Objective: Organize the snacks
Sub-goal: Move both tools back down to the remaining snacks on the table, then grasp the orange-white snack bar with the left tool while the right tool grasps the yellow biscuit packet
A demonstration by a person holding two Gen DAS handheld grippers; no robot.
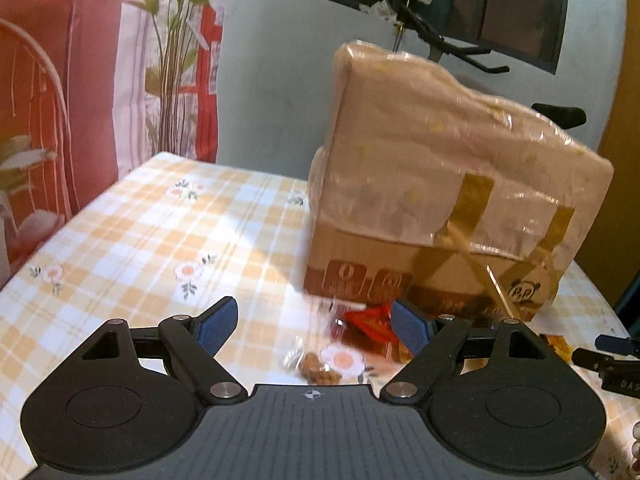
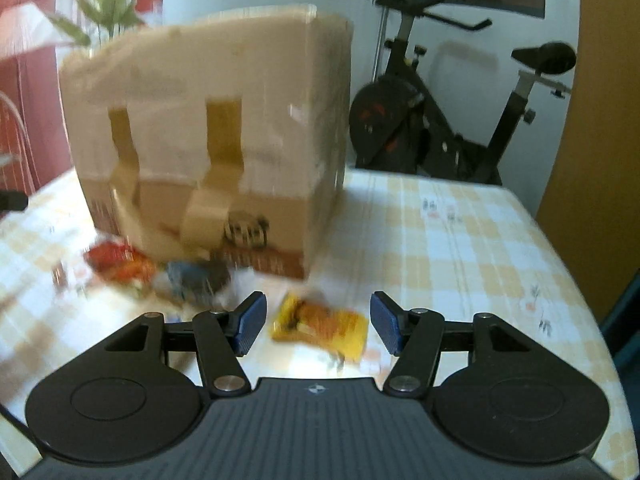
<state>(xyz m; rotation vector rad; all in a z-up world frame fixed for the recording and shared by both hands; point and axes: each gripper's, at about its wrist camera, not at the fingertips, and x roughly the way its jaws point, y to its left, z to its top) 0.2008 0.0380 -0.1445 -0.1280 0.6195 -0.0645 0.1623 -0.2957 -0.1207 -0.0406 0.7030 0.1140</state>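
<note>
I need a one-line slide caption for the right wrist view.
Open right tool above a yellow snack packet before a taped cardboard box on the checkered tablecloth.

Setting: a home room. Exercise bike [image 2: 452, 120] by the wall, floral curtain [image 1: 100, 80]. Checked cloth covers the bench [image 1: 160, 220].

Each gripper, left gripper [image 1: 314, 326] and right gripper [image 2: 318, 326], is matte black with ribbed blue pads [image 1: 410, 328]. Silver screws [image 2: 225, 383] sit at five and seven o'clock. A crosshair mark [image 1: 312, 394] sits centred on the ridged base.
</note>
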